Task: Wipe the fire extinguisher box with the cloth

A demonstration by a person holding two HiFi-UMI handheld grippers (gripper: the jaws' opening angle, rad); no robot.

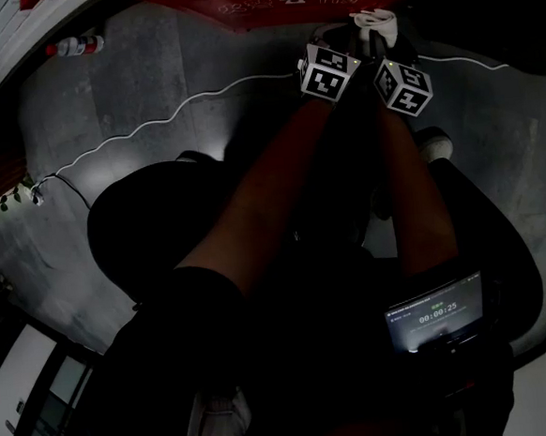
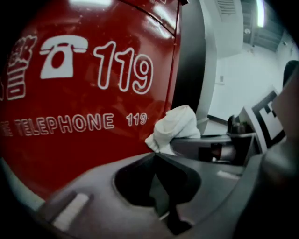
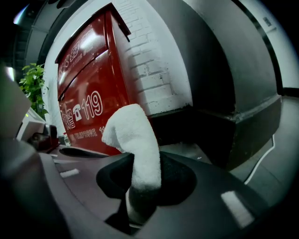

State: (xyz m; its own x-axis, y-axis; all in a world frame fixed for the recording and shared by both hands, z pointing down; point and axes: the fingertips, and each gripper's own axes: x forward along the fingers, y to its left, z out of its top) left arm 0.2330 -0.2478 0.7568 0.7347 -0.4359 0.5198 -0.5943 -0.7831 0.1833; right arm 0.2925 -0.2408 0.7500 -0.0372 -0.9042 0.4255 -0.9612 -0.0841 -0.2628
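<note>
Nearby, fire extinguisher box [image 3: 91,100], right gripper [image 3: 140,193] clamping white cloth [image 3: 134,137]

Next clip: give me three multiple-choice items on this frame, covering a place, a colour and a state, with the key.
1. Where is the cloth?
A) in the right gripper
B) on the floor
C) draped over the box top

2. What colour is the fire extinguisher box?
A) grey
B) red
C) yellow

3. How is the left gripper?
A) shut on the cloth
B) wide open
C) shut, empty

Key:
1 A: the right gripper view shows the white cloth standing up from between its jaws.
2 B: its front shows red in both gripper views.
3 C: the left gripper view shows its jaws together with nothing between them.
</note>
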